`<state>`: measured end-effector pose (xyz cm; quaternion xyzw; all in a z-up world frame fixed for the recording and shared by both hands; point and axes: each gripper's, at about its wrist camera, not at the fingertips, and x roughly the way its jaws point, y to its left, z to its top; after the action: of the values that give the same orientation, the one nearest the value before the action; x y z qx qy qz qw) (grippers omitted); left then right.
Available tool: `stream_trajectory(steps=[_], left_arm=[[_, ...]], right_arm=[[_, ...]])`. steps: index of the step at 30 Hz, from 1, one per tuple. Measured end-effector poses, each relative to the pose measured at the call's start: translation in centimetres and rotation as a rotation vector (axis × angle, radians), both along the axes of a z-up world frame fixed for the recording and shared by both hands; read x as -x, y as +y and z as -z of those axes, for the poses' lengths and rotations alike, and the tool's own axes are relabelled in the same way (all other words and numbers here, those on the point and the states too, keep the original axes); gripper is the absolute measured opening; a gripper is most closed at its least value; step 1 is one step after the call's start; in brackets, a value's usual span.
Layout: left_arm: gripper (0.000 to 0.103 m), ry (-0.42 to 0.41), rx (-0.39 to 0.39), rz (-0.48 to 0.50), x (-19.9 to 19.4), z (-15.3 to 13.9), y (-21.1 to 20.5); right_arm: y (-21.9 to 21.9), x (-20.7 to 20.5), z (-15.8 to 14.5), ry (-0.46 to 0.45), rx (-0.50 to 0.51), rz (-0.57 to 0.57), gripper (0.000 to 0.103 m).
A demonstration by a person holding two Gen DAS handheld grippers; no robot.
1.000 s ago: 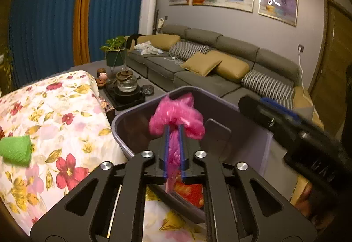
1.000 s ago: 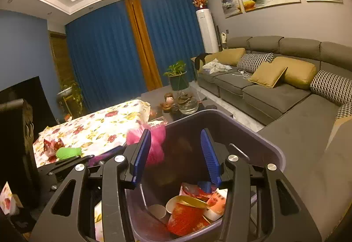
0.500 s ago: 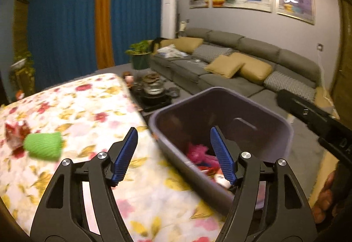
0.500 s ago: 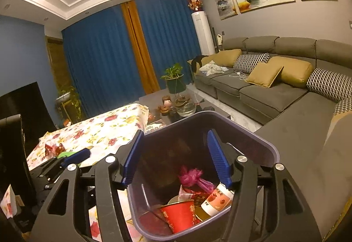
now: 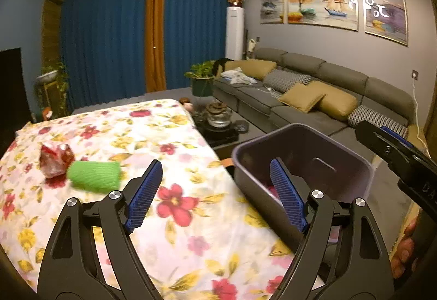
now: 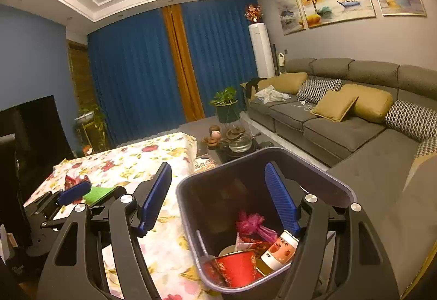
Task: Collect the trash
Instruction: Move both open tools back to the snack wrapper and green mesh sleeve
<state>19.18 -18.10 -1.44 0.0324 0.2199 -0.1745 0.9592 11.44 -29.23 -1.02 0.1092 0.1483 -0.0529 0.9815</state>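
Nearest the grey bin (image 6: 314, 163), the right gripper (image 6: 218, 196) hangs over its rim, jaws just widened and bare, above the pink bag (image 6: 252, 223), red cup (image 6: 237, 267) and white cup (image 6: 280, 248) lying inside. Beside the bin, over the floral tablecloth (image 5: 169, 245), the left gripper (image 5: 215, 196) has its jaws freshly spread and holds nothing. Farther from the bin on that cloth lie a green roll (image 5: 94, 175) and, touching it, a red wrapper (image 5: 56, 159).
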Motion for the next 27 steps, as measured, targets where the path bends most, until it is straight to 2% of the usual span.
stream_trajectory(steps=[13, 27], left_arm=[[0.080, -0.039, -0.019, -0.215, -0.1, -1.6, 7.8], [0.080, -0.085, -0.048, -0.443, -1.5, -3.2, 17.9]], right_arm=[[7.1, -1.7, -1.1, -0.014, 0.044, -0.129, 0.073], [15.5, -7.4, -1.2, 0.022, 0.055, -0.263, 0.074]])
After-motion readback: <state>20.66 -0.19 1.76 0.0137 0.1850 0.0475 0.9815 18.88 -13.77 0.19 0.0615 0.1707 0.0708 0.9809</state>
